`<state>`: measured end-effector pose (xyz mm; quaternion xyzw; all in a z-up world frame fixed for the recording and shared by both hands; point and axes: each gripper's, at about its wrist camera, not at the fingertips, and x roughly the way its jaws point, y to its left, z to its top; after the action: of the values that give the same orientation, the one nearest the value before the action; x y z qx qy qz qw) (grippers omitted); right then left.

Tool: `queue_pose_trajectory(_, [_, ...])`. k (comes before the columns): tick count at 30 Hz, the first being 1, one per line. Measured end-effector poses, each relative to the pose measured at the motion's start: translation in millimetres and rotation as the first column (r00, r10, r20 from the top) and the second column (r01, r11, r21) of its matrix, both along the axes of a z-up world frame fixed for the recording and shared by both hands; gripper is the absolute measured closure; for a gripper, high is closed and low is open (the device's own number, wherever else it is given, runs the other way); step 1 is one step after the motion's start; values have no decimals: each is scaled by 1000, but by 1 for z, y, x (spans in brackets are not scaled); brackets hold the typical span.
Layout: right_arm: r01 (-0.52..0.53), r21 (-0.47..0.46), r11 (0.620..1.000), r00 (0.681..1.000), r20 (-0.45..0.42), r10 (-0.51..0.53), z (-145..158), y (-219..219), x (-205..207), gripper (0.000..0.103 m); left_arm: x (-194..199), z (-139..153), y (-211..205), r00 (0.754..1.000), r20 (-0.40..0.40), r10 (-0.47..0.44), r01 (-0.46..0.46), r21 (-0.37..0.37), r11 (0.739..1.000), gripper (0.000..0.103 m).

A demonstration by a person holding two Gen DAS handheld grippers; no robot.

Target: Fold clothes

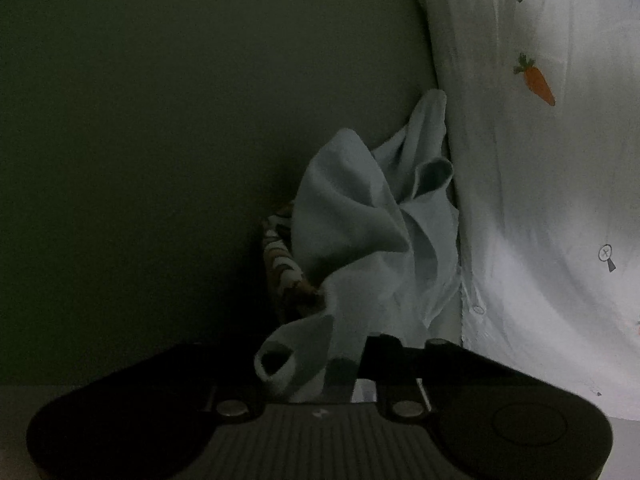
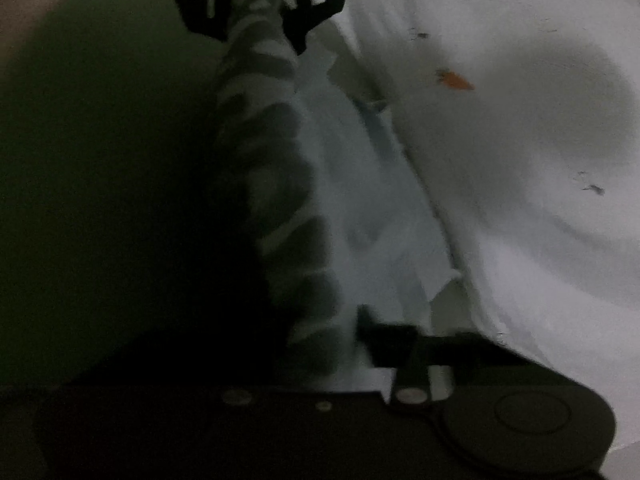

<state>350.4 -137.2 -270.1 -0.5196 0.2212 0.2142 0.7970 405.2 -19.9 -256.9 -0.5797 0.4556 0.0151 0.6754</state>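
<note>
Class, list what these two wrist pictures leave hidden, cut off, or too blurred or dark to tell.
- Left wrist view: the pale blue garment covers most of the striped cloth.
- Left wrist view: the image edge cuts off the carrot-print sheet.
- Right wrist view: blur and darkness hide the right gripper fingertips.
- Both views: the green surface is too dark to identify.

pale blue garment (image 1: 372, 216) bunched between fingers (image 1: 384, 354), white carrot-print sheet (image 1: 540, 184) beside

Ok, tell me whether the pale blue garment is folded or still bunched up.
Bunched up. The blue garment hangs in loose crumpled folds from the left gripper, beside the white carrot-print cloth; no flat, squared layers show.
</note>
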Motion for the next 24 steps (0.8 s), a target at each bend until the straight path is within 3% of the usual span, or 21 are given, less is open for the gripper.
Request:
queue_pose_trajectory(3, [-13, 54, 998, 999, -40, 15, 14, -9, -8, 91, -21, 15, -2, 998, 17, -61, 60, 71, 996, 93])
queue_pose_trajectory(9, [-55, 216, 975, 962, -251, 110, 76, -42, -46, 92, -81, 32, 8, 995, -27, -98, 97, -45, 994, 93])
queue_pose_trajectory(12, [-102, 281, 954, 890, -403, 213, 100, -61, -81, 92, -127, 47, 9, 986, -81, -143, 136, -84, 987, 92])
queue_pose_trajectory(14, [-109, 321, 941, 828, -494, 265, 110, -73, -100, 92, -145, 42, 10, 979, -146, -145, 126, -135, 983, 92])
queue_pose_trajectory(16, [-73, 345, 936, 793, -549, 264, 110, -79, -105, 92, -150, 34, 12, 972, -193, -137, 101, -187, 977, 92])
queue_pose_trajectory(19, [11, 391, 920, 771, -589, 241, 116, -86, -88, 92, -137, 38, 15, 976, -175, -125, 92, -185, 978, 91])
queue_pose_trajectory(24, [135, 494, 859, 779, -589, 217, 148, -103, -37, 91, -104, 55, 18, 986, -121, -112, 78, -260, 963, 90])
